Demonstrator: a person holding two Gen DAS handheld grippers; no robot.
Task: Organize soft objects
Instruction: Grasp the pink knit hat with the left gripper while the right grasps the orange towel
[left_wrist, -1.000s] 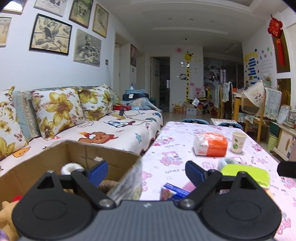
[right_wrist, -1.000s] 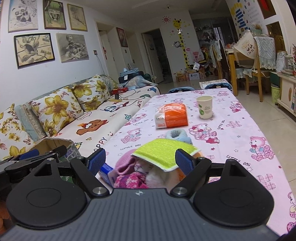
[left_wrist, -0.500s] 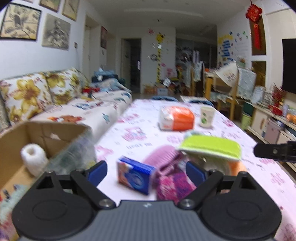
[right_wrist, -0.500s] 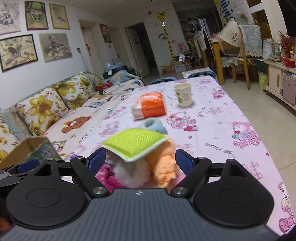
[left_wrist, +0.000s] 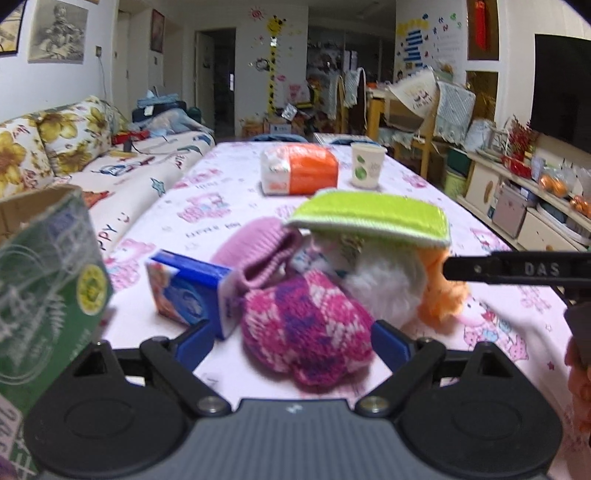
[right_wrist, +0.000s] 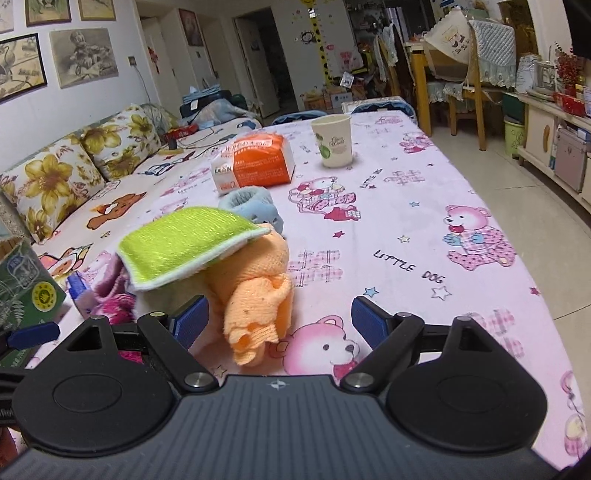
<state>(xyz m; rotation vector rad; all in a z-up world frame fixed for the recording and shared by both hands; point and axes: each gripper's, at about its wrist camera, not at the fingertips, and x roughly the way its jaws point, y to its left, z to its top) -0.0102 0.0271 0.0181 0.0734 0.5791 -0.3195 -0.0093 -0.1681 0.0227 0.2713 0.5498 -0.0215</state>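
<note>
A pile of soft things lies on the pink tablecloth. In the left wrist view my open left gripper (left_wrist: 291, 341) straddles a pink-and-purple knit piece (left_wrist: 306, 328); behind it lie a light pink knit hat (left_wrist: 258, 247), a white fluffy piece (left_wrist: 384, 277) and a green sponge pad (left_wrist: 369, 218) on top. In the right wrist view my open right gripper (right_wrist: 280, 321) straddles an orange cloth (right_wrist: 255, 291) under the green pad (right_wrist: 184, 243); a blue fuzzy item (right_wrist: 251, 206) lies behind.
A blue carton (left_wrist: 188, 291) lies left of the pile. A cardboard box with a green printed side (left_wrist: 48, 291) stands at the table's left. An orange tissue pack (left_wrist: 299, 168) and a paper cup (left_wrist: 365, 166) stand farther back. A sofa (left_wrist: 74, 155) runs along the left.
My left gripper swung from over the cardboard box to the pile and now straddles the pink-and-purple knit. My right gripper moved closer and right, onto the orange cloth.
</note>
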